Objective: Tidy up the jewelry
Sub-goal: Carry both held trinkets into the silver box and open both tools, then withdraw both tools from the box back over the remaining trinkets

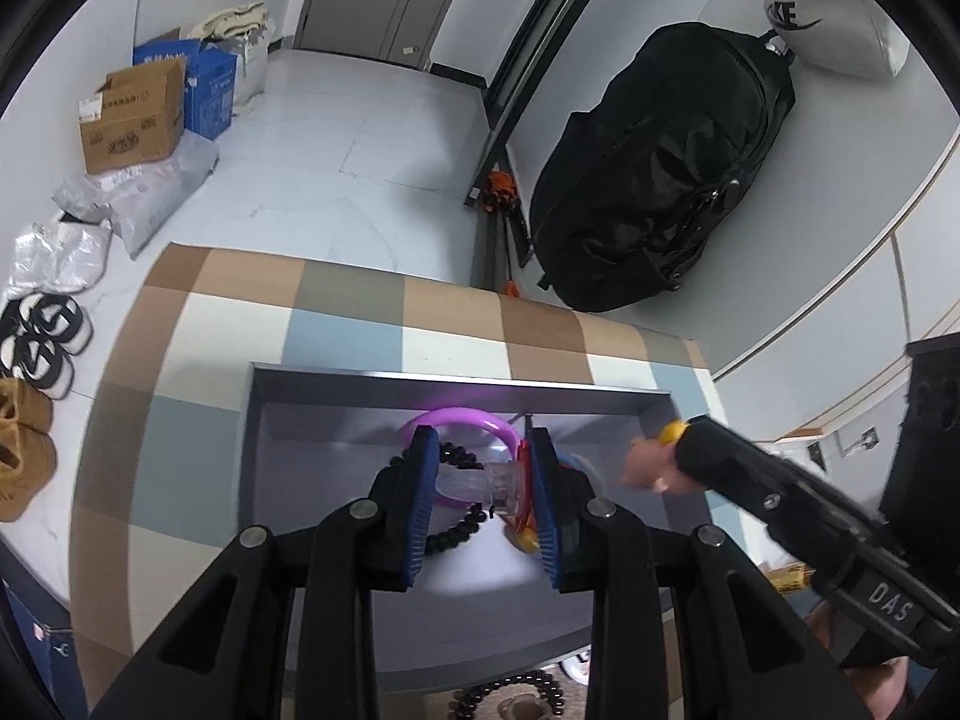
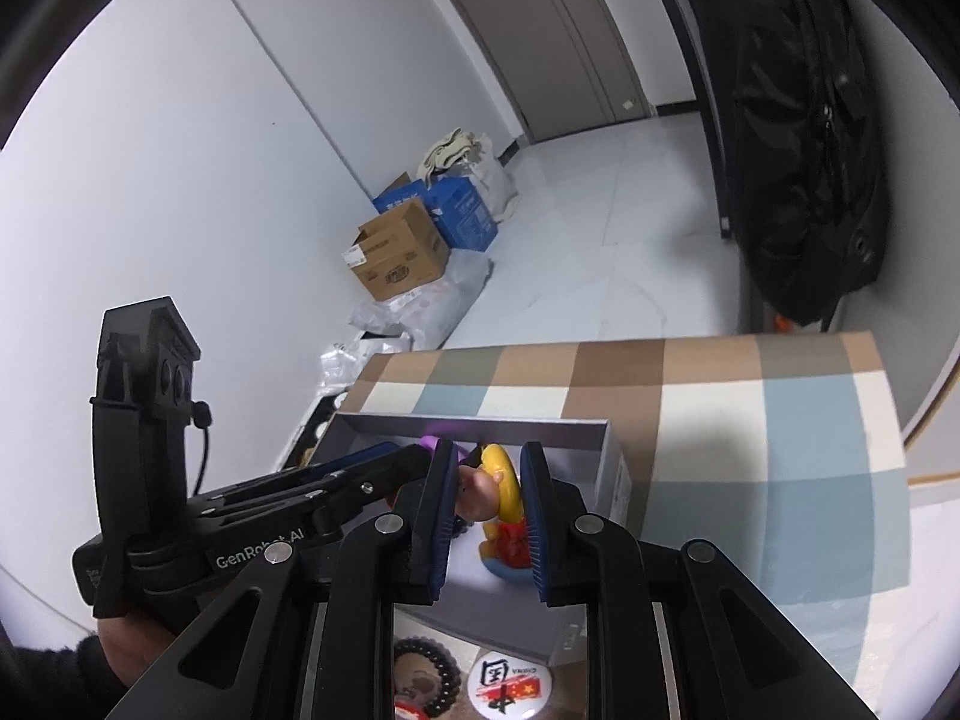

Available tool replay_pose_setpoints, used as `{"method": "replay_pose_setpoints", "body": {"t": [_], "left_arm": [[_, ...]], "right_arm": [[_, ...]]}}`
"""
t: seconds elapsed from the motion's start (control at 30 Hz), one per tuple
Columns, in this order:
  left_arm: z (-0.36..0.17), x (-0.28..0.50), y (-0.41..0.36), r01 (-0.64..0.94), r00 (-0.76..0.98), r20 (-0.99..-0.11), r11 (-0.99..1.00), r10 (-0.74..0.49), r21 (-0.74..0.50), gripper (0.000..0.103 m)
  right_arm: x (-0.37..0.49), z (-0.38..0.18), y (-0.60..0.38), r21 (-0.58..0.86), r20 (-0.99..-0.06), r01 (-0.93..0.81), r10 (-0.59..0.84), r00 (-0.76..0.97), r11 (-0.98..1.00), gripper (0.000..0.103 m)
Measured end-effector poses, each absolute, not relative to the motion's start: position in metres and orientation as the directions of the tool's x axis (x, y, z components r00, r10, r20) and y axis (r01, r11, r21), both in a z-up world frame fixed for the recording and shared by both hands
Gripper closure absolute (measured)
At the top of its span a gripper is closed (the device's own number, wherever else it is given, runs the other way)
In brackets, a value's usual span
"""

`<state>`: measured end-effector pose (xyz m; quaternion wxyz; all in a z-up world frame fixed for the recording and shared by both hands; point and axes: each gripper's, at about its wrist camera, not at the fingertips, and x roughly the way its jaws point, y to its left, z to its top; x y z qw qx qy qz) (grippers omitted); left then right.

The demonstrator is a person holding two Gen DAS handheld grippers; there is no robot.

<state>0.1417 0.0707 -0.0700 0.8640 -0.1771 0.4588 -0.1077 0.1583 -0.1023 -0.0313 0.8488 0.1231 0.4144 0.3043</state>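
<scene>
A grey open box (image 1: 462,381) stands on the checked tablecloth. Inside lie a purple bangle (image 1: 462,420), a black bead bracelet (image 1: 462,531) and a clear plastic clip (image 1: 480,483). My left gripper (image 1: 480,462) hangs over the box, its blue pads (image 1: 420,504) apart around the clear clip and not pressing it. My right gripper (image 2: 486,474) is shut on a small pink and yellow figure charm (image 2: 486,483), held over the box (image 2: 474,423); it shows at the right of the left wrist view (image 1: 651,462).
A second bead bracelet (image 2: 423,681) and a round white badge (image 2: 507,687) lie on the cloth in front of the box. A black backpack (image 1: 660,168) hangs behind the table. Cardboard boxes (image 1: 135,117), bags and shoes (image 1: 42,342) line the floor at left.
</scene>
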Motion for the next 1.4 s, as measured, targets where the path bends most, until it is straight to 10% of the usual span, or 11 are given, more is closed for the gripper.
{"method": "replay_pose_setpoints", "body": {"t": [0.17,0.47,1.4], "left_arm": [[-0.070,0.142,0.069,0.034,0.541,-0.744,0.894,-0.392,-0.446,0.064],[-0.059,0.126,0.058,0.055,0.572,-0.746,0.923,-0.341,-0.380,0.050],[-0.051,0.055,0.052,0.101,0.609,-0.734,0.947,-0.301,-0.305,0.021]], "right_arm": [[0.156,-0.030,-0.107,0.467,-0.624,-0.406,0.618,0.479,0.786,0.076],[0.149,-0.018,-0.125,0.482,-0.599,-0.368,0.605,0.524,0.795,0.016],[0.092,-0.018,-0.147,0.400,-0.667,-0.320,0.512,0.541,0.859,0.000]]}}
